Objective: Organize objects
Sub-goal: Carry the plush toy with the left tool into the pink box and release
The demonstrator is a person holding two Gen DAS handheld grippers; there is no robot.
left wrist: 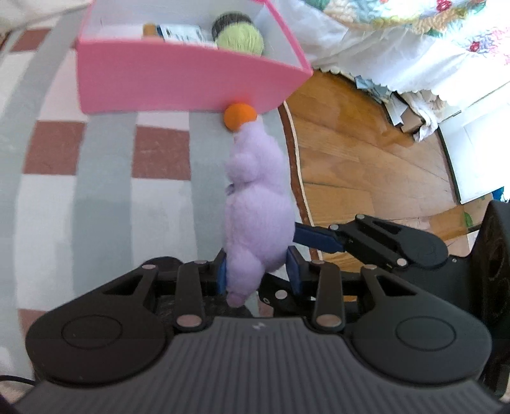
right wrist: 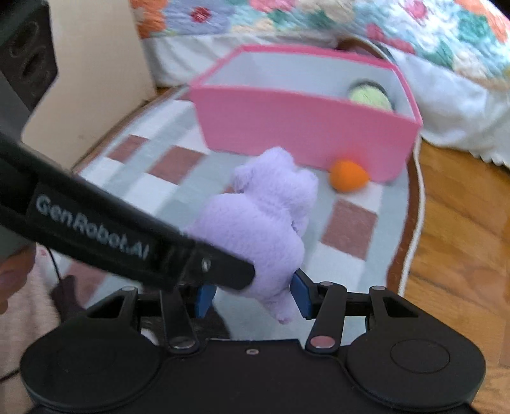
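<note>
Plush toy (left wrist: 258,203), lilac and soft-bodied, hangs between both tools, clear of the checked rug (left wrist: 105,191) near its right-hand edge, just short of the pink box (left wrist: 178,82). The left gripper (left wrist: 258,277) has its blue pads pressed into the toy's lower end; the right gripper (right wrist: 251,296) pinches the same end from the other side, so both are clamped on it. An orange ball (right wrist: 348,175) lies on the rug touching the box's front wall. Inside the box sit a green yarn ball (left wrist: 240,39) against the right wall and some packets I cannot identify.

To do this step well, I judge both hands should carry the toy together over the front wall, high enough that its dangling head clears the rim, then lower it into the free left part before letting go, one tool at a time.

Wooden floor (left wrist: 366,153) borders the rug; a floral quilt (right wrist: 414,28) and white bed skirt hang behind the box.
</note>
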